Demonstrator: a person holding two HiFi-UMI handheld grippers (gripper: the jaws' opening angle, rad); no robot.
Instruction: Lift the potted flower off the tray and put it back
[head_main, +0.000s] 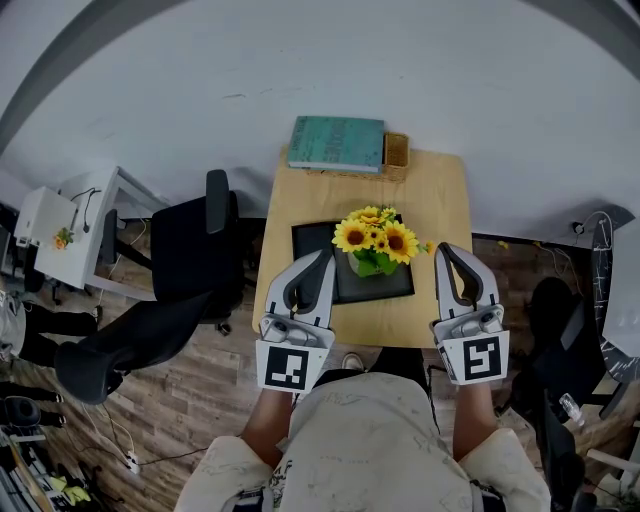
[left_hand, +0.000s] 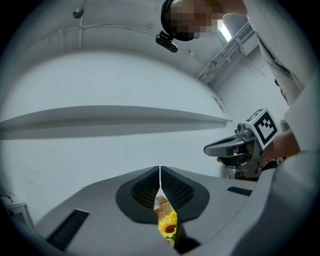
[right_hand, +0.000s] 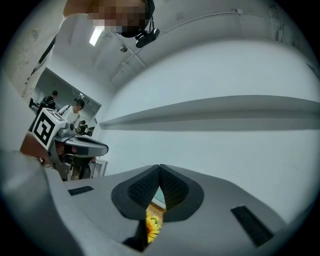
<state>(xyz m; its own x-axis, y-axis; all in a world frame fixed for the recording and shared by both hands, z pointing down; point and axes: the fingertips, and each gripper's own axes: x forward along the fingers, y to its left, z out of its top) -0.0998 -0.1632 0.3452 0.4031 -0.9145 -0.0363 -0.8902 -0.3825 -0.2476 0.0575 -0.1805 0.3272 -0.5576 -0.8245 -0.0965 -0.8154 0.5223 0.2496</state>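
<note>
Nearest the person, both forearms reach forward with a tool in each hand, held level and side by side. The left tool (head_main: 322, 258) is clenched on nothing: in the left gripper view its ribbed pads meet at the tips, with only a sliver of sunflower showing past them. The right tool (head_main: 446, 252) is likewise closed and empty, its pads pressed tip to tip in its own view.

They hang over the near edge of the table (head_main: 440, 200), one on each side of the flower (head_main: 376, 238) and touching neither it nor the pot. That flanking hold looks like a ready stance: each tool has a clear line to the pot from its own side. Either tool would have to open before it could take the pot.

The flower stands upright in its pale green pot near the middle of the black tray (head_main: 310, 240), so I judge that the lift has not begun or that the pot is already set down again; which of the two I cannot tell. The centred spot leaves bare tray all round for the jaws to come in.

Beyond the tray, at the table's far edge, a teal book (head_main: 337, 143) lies flat with a wicker basket (head_main: 397, 150) just beside it, both well clear of the work. A dark chair (head_main: 195, 250) stands at the table's left.
</note>
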